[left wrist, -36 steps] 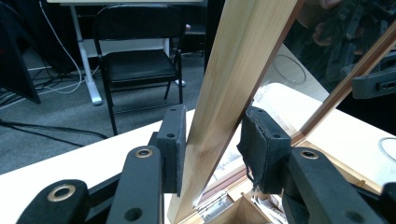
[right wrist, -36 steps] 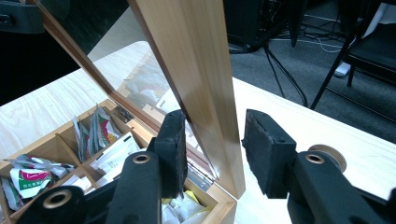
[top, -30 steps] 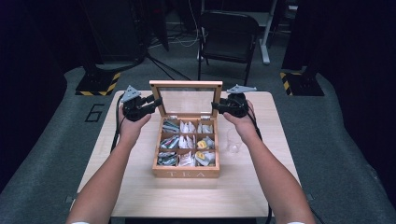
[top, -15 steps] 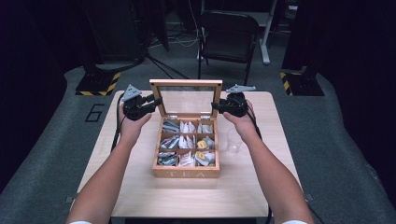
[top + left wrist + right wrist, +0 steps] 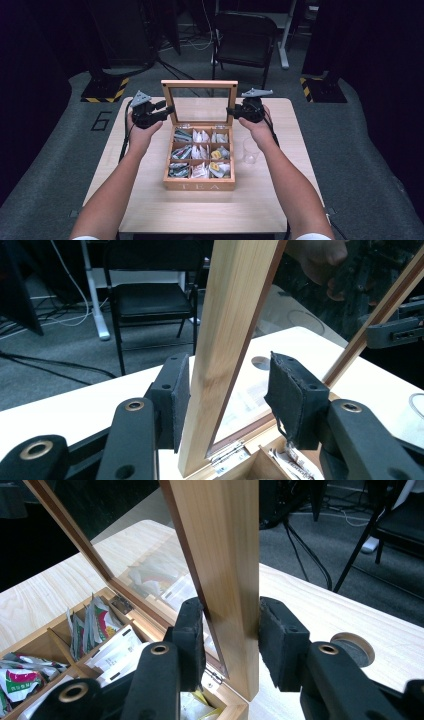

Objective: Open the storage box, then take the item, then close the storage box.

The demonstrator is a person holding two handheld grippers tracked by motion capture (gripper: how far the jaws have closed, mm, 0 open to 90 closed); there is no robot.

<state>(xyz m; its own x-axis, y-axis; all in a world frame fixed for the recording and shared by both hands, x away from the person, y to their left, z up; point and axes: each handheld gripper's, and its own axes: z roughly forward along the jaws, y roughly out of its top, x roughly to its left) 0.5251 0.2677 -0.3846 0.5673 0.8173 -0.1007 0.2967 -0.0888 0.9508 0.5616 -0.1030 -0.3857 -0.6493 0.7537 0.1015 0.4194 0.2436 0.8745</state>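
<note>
Nearest the person's edge of the pale wooden table (image 5: 150, 210) stands a wooden tea box (image 5: 200, 184), the word TEA on its front wall, its compartments stuffed with paper tea packets (image 5: 199, 152) in a three-by-three grid. Just to the box's right sits a clear glass (image 5: 250, 150), apart from it and empty as far as I can tell. Two bare forearms reach up either side of the box. At the box's back edge the glass-paned lid (image 5: 199, 84) stands upright on its hinges. The left gripper (image 5: 167, 108) sits at the lid's left upright; in its own view the jaws straddle that wooden frame post, one pad (image 5: 181, 390) touching the wood while the other stands clear of it with a gap, so it is spread, not clamping. The right gripper (image 5: 231, 112) is at the lid's right upright, and its own view shows both pads (image 5: 192, 630) pressed against the post from either side (a firm pinch on the lid frame). Beyond the table lies grey floor with a painted 6 (image 5: 101, 121), and farther back a black folding chair (image 5: 244, 35) among dark curtains and loose cables.
</note>
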